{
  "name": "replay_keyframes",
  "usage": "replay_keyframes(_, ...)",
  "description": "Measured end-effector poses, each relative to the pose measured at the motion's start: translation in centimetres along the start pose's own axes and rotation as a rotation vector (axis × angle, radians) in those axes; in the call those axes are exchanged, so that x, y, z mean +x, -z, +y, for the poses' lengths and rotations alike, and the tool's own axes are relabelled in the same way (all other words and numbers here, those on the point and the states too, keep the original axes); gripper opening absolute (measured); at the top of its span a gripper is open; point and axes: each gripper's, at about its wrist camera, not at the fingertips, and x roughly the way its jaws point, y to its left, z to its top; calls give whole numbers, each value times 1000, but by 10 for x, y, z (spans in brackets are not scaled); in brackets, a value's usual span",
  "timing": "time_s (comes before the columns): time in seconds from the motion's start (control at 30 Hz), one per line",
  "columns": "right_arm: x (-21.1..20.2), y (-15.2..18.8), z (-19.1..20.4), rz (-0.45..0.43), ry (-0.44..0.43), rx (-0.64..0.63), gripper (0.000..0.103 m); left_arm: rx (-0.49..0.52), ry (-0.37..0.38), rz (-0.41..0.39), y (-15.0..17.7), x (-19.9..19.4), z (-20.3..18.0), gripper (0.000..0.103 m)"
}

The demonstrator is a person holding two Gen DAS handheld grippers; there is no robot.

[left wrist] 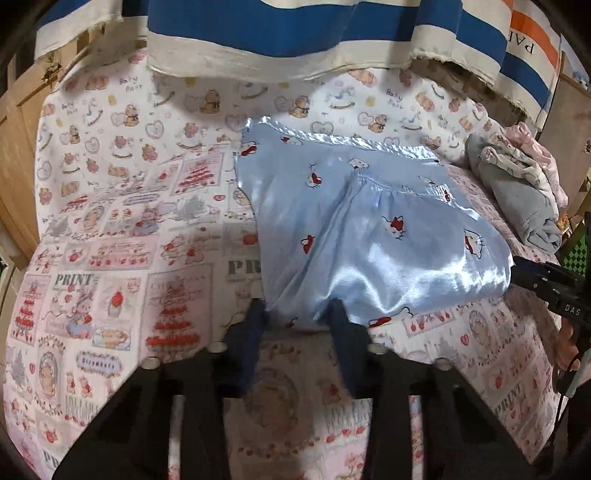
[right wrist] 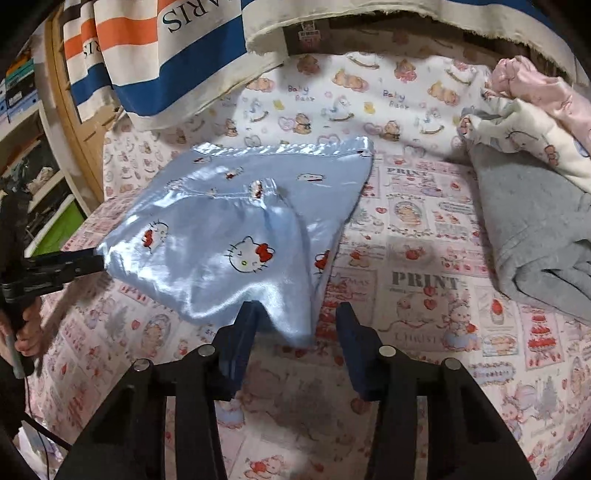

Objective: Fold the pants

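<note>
The light blue satin pants [left wrist: 369, 229] with a cat print lie folded on the printed sheet, waistband on top. They also show in the right wrist view [right wrist: 229, 236]. My left gripper [left wrist: 297, 314] is open, its blue fingers straddling the pants' near folded corner. My right gripper [right wrist: 295, 317] is open too, with the pants' near corner between its fingers. In the left wrist view the right gripper [left wrist: 524, 273] touches the pants' right edge. In the right wrist view the left gripper [right wrist: 85, 264] touches the pants' left edge.
A printed pink and white sheet [left wrist: 122, 229] covers the surface. A pile of grey, cream and pink clothes [right wrist: 528, 206] lies at the right. A striped blue, white and orange cloth [left wrist: 295, 29] hangs at the back. Wooden furniture [left wrist: 18, 122] stands at the left.
</note>
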Motion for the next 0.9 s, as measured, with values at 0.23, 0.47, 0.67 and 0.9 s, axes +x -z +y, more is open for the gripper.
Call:
replay_keyframes(0.23, 12, -1, 15, 22, 43, -78, 13, 4, 12, 0, -6, 3, -4, 8)
replay_keyframes(0.47, -10, 8, 25, -32, 88, -132, 3, 95, -21, -64, 4, -25, -15, 7)
replay_keyframes(0.67, -53, 38, 37, -60, 45, -151, 3, 124, -24, -94, 35, -61, -20, 7)
replay_keyframes(0.9, -101, 92, 50, -131, 9, -102, 3, 93, -7, -138, 84, -98, -24, 8)
